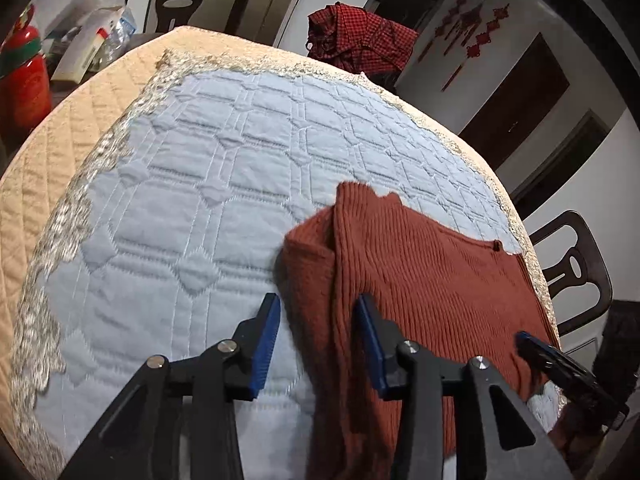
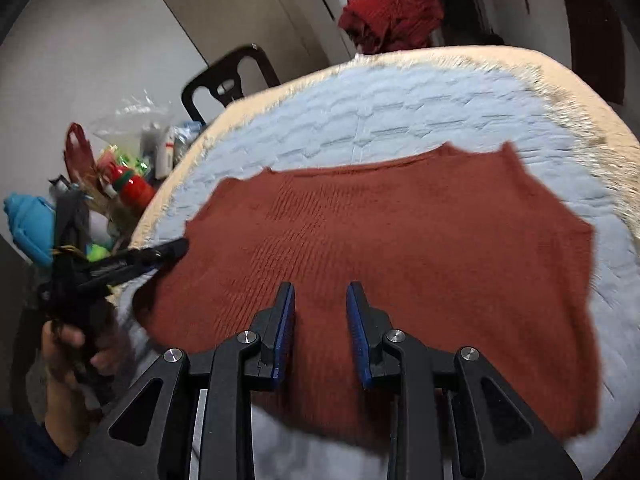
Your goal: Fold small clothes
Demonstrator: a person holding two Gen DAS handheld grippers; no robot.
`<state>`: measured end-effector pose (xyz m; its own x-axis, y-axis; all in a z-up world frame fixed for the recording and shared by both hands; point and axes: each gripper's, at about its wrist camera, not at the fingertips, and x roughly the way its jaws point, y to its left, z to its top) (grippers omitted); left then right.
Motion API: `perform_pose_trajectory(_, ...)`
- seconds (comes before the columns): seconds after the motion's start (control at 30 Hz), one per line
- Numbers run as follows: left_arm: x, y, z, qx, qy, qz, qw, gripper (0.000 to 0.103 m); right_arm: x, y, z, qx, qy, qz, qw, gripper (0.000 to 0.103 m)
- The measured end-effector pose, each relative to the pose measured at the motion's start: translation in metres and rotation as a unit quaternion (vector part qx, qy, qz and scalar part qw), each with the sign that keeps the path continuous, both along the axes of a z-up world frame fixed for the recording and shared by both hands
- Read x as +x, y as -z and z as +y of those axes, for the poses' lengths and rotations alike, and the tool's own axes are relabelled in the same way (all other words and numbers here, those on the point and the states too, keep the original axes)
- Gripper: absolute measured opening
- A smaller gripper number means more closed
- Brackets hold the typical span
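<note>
No container shows plainly; at 9 o'clock in the right wrist view a blurred clutter of bottles and bags (image 2: 132,172) sits beyond the table's edge. The rust-red knit sweater (image 2: 380,240) lies spread on the pale blue quilted cover (image 1: 192,208) of the round table, one side folded over itself. The left gripper (image 1: 318,322) has its blue pads wide apart, straddling that folded edge at 6 o'clock without pinching it. The right gripper (image 2: 320,312) hovers over the sweater's near hem, fingers parted, holding nothing. A red plaid garment (image 1: 360,36) hangs at 12 o'clock.
</note>
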<state>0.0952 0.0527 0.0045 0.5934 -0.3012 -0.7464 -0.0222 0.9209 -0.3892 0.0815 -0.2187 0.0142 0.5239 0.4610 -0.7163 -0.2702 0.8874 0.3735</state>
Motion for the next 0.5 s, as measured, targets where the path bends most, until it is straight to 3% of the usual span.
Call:
perform_pose_trajectory(0.2, 0.015, 0.006, 0.004, -0.030, -0.001, 0.001, 0.9995, 0.049, 0.013, 0.002, 0.011, -0.018, 0.006, -0.007, 1.000, 0.027)
perform_pose_trajectory(0.5, -0.006, 0.010, 0.008, -0.088, 0.016, 0.000, 0.9960, 0.050, 0.009, 0.005, 0.014, -0.028, 0.013, -0.021, 0.999, 0.026)
